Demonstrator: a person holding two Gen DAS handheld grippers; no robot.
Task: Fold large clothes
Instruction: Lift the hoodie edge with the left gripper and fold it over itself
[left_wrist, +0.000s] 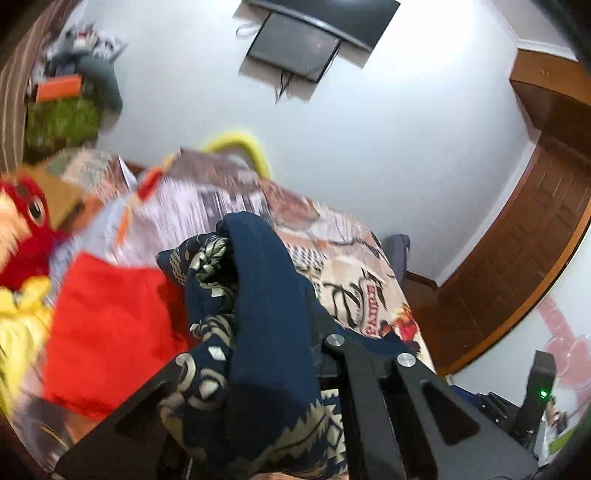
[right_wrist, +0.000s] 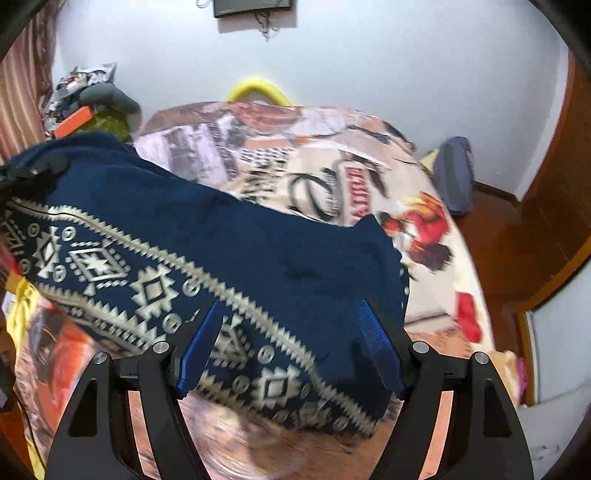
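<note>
A navy garment with a cream geometric pattern (right_wrist: 229, 243) is lifted above the bed (right_wrist: 332, 147). In the left wrist view the same navy garment (left_wrist: 258, 332) is bunched between my left gripper's (left_wrist: 266, 354) black jaws, which are shut on it; the fingertips are hidden by cloth. In the right wrist view my right gripper (right_wrist: 291, 314) is open, its blue fingers (right_wrist: 201, 343) spread wide on either side of the hanging cloth, touching its lower edge without pinching it. The other gripper shows at the garment's far left corner (right_wrist: 33, 170).
The bed has a printed cover (left_wrist: 354, 295). A red cloth (left_wrist: 107, 332), a red plush toy (left_wrist: 26, 229) and yellow items (left_wrist: 22, 325) lie at its left. A cluttered pile (right_wrist: 88, 107) stands in the corner. A wooden door (left_wrist: 535, 229) is right.
</note>
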